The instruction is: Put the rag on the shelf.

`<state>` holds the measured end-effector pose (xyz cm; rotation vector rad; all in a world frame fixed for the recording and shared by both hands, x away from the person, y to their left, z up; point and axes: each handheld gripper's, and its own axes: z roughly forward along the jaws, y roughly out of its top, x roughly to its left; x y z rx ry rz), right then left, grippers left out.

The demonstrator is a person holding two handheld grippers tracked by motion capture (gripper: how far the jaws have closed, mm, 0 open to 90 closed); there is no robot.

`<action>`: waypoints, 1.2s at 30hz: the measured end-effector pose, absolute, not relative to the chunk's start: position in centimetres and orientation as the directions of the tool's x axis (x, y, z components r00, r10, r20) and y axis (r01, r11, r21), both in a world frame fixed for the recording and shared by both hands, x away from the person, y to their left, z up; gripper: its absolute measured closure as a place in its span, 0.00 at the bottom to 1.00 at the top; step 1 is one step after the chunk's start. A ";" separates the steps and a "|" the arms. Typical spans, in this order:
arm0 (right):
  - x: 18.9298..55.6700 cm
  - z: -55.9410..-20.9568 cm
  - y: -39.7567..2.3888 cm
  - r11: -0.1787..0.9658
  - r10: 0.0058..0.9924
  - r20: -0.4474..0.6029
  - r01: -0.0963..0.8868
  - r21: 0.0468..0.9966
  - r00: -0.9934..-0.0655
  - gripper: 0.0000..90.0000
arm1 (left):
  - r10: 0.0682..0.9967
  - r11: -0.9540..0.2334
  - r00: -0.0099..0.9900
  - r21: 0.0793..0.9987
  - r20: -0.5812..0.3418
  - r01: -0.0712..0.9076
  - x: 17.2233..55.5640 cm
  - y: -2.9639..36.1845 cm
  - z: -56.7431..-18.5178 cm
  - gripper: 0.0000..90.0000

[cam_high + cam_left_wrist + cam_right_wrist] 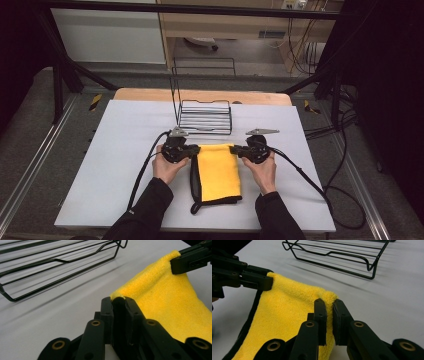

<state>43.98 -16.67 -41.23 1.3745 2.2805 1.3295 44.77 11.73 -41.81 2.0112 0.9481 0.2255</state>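
A yellow cloth with a black edge [218, 172] lies folded on the white table top [125, 150], its far edge lifted. My left gripper [195, 150] is shut on the cloth's far left corner [117, 295]. My right gripper [239, 150] is shut on the far right corner [329, 297]. In the left gripper view the right gripper [192, 261] pinches the cloth [165, 297] at the upper right. In the right gripper view the left gripper [259, 280] grips the cloth [284, 315] at the left. The near part of the cloth rests on the table.
A black wire rack [205, 117] stands just behind the cloth, near the middle of the table; it also crosses the top of the left gripper view as the rack [50, 267] and the right gripper view as the rack [342, 255]. Cables [310, 180] trail from both grippers. A wooden board edge [150, 94] borders the back.
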 end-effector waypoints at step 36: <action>38.9 -35.3 -17.0 0.110 0.768 0.199 0.432 0.895 -0.609 0.93 | 0.689 -0.231 0.716 0.900 -0.117 0.370 40.7 12.4 -36.2 0.88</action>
